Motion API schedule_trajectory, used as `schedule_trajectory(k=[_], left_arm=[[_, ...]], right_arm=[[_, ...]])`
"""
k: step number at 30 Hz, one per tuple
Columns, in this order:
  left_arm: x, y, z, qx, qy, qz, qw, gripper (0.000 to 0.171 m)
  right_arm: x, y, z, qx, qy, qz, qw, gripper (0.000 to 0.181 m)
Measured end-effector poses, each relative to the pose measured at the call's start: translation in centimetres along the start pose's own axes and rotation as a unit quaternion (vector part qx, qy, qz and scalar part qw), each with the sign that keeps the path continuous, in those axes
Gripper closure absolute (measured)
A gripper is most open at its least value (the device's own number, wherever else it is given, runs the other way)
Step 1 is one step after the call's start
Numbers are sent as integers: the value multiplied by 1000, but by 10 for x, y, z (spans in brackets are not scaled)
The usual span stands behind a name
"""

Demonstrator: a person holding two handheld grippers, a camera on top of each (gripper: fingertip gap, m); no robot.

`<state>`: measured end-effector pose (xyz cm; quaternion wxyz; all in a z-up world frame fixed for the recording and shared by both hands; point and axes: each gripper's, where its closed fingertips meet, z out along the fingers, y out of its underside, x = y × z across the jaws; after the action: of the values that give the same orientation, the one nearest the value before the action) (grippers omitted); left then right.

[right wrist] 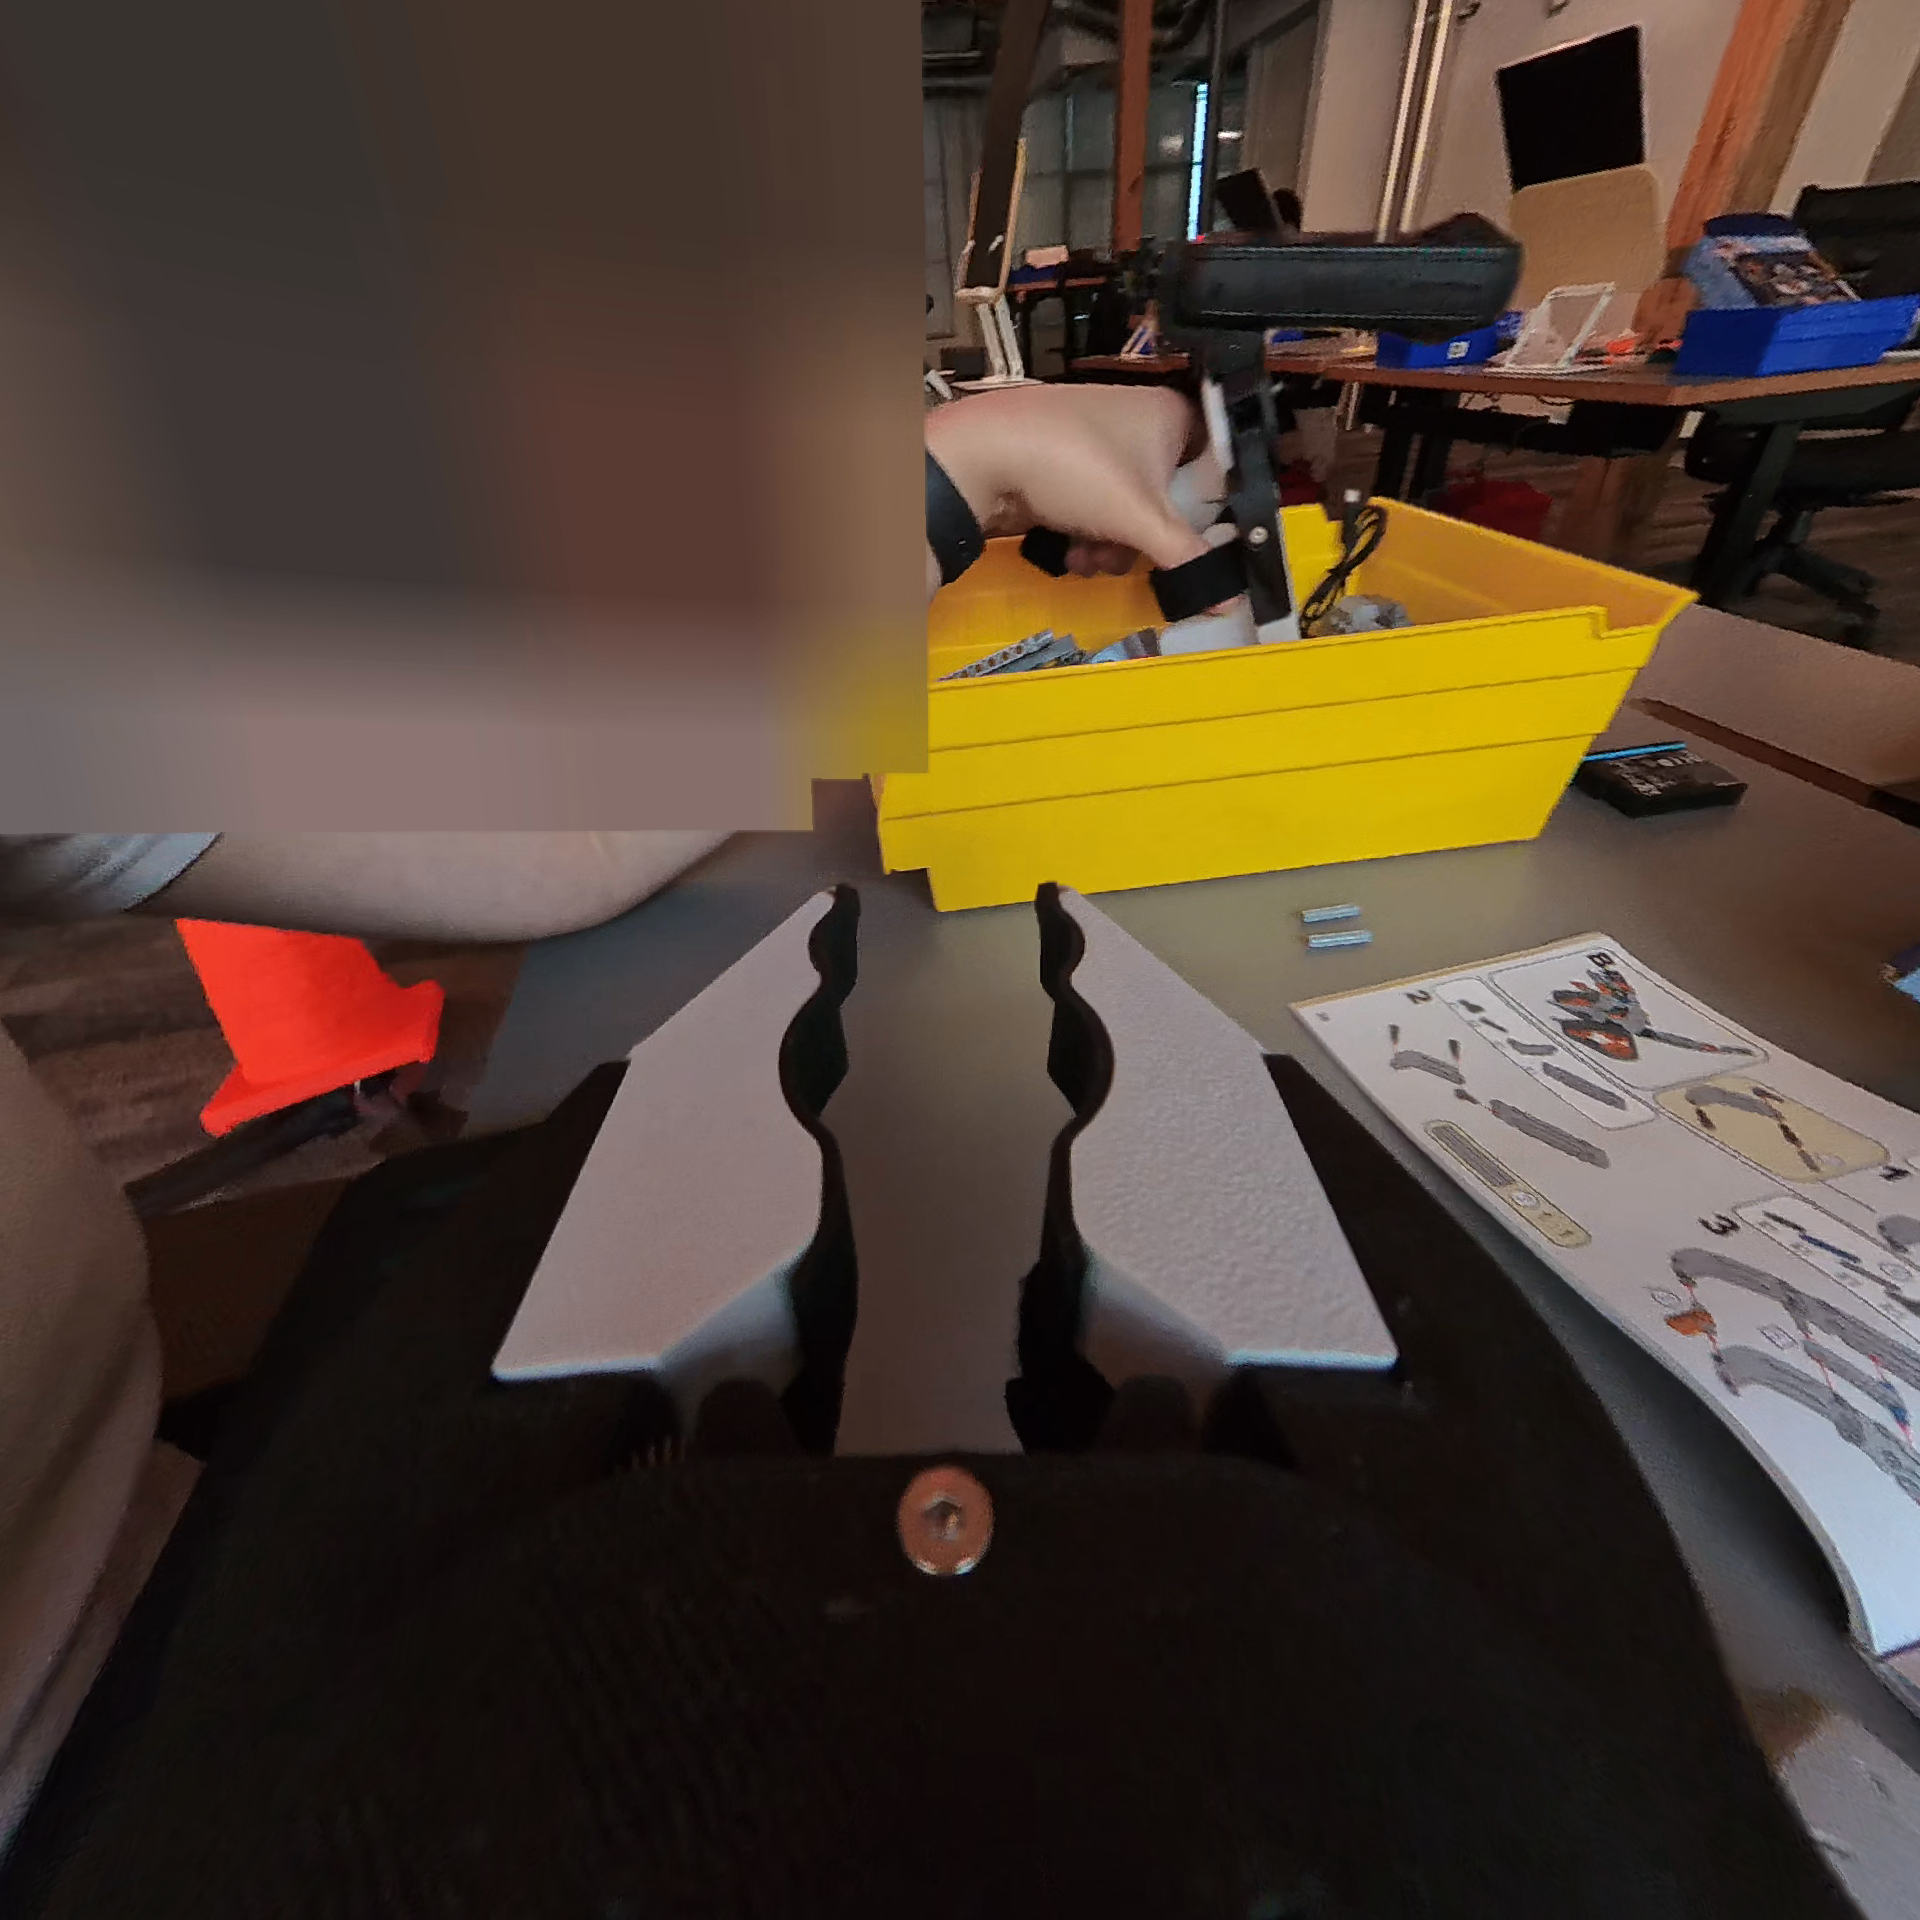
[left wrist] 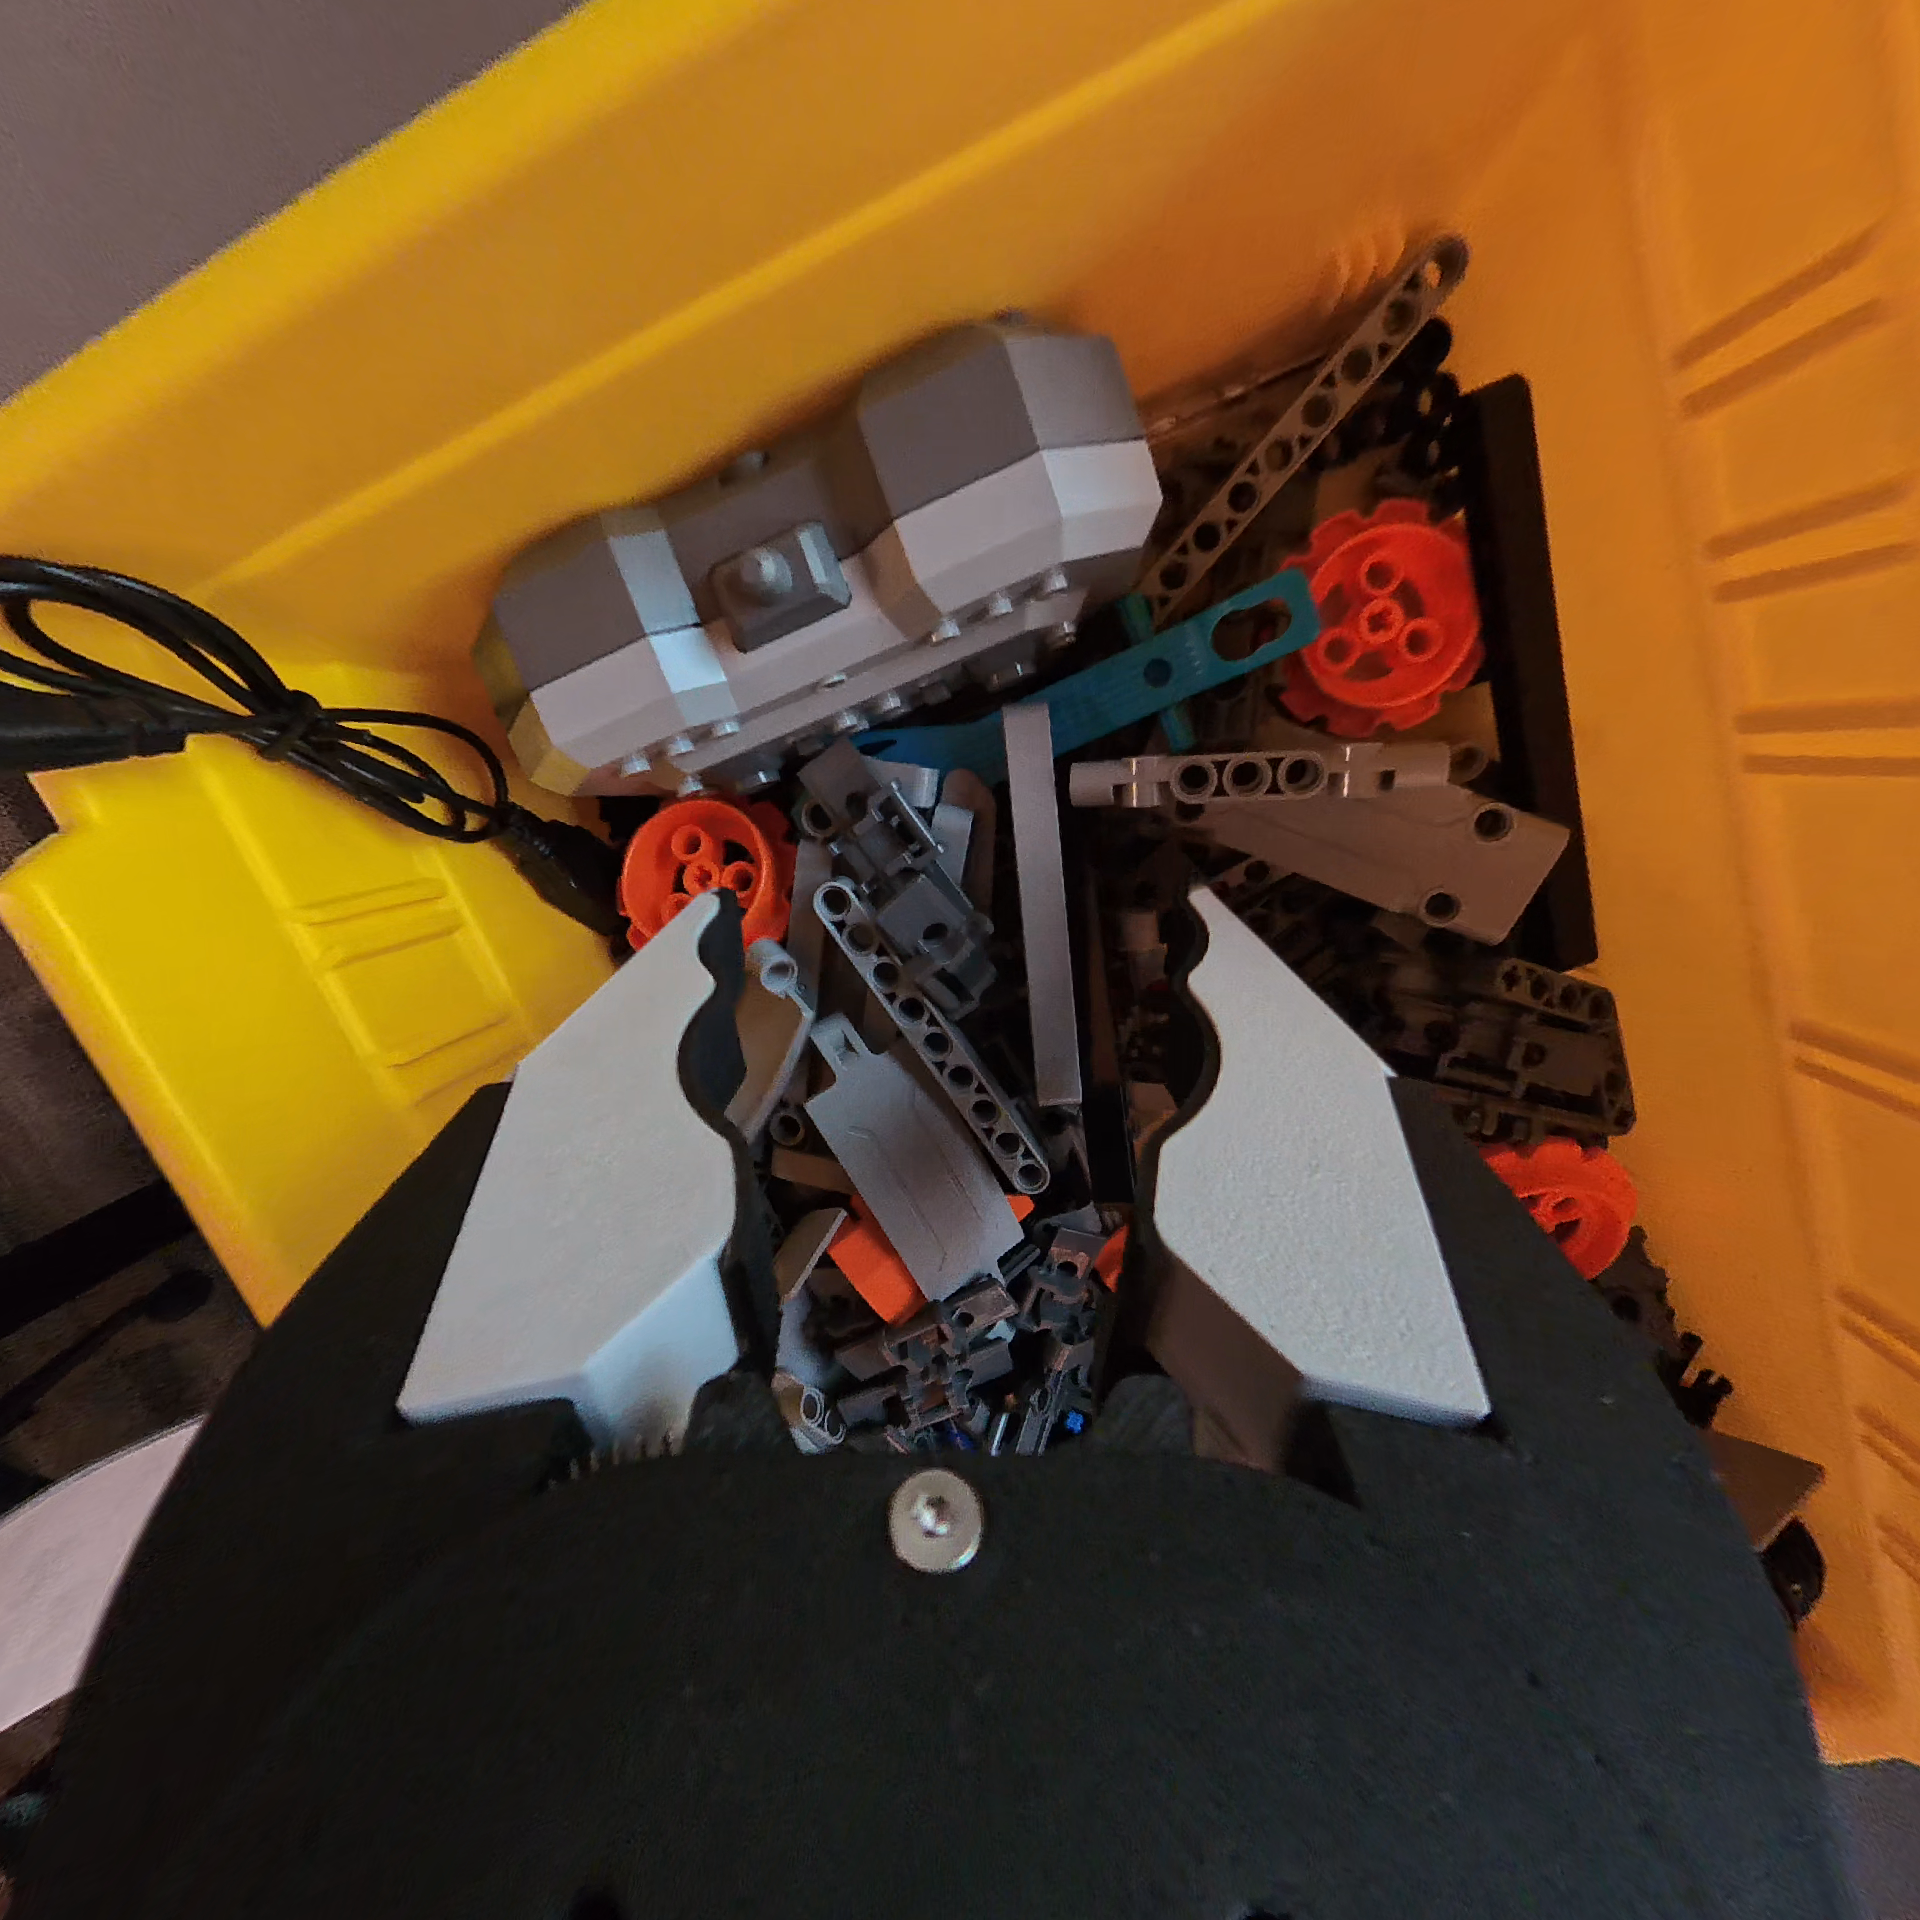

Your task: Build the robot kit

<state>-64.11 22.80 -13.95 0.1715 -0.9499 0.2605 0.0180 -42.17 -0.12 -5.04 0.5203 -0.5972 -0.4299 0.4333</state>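
My left gripper [left wrist: 961, 914] is open and reaches down into a yellow bin [left wrist: 727, 229], just above a pile of grey, black and orange building parts. Between its fingers lie a grey holed beam [left wrist: 935, 1049], a flat grey panel [left wrist: 914, 1153] and a long grey bar [left wrist: 1039, 914]. A big grey and white block [left wrist: 831, 561] lies beyond the fingertips. My right gripper [right wrist: 948, 904] is open and empty, low over the grey table [right wrist: 1195, 966], in front of the same yellow bin [right wrist: 1247, 769]. The left gripper [right wrist: 1247, 561] also shows in the right wrist view, held by a hand inside the bin.
In the bin lie orange wheels [left wrist: 1371, 613], a teal strip [left wrist: 1174, 665] and a black cable [left wrist: 260, 717]. On the table are an instruction sheet [right wrist: 1662, 1195], two small grey pins [right wrist: 1335, 927] and a black box [right wrist: 1657, 779]. An orange cone [right wrist: 312, 1008] sits at the left. My right fingertips sit around 35 centimeters from my left ones.
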Motion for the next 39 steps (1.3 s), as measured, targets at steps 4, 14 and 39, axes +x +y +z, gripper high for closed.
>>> schedule_trajectory(k=[4, 14, 39], left_arm=[[-1, 8, 0, -20, -10, 12, 1000, 93], [-4, 25, -4, -78, -49, 28, 995, 111], [-7, 67, -29, -97, 23, -51, 994, 107]], right_arm=[[-16, 5, 5, -14, -22, -32, 999, 147], [-19, 13, 7, -34, -40, -6, 999, 151], [-7, 14, 7, -22, -60, 96, 993, 151]])
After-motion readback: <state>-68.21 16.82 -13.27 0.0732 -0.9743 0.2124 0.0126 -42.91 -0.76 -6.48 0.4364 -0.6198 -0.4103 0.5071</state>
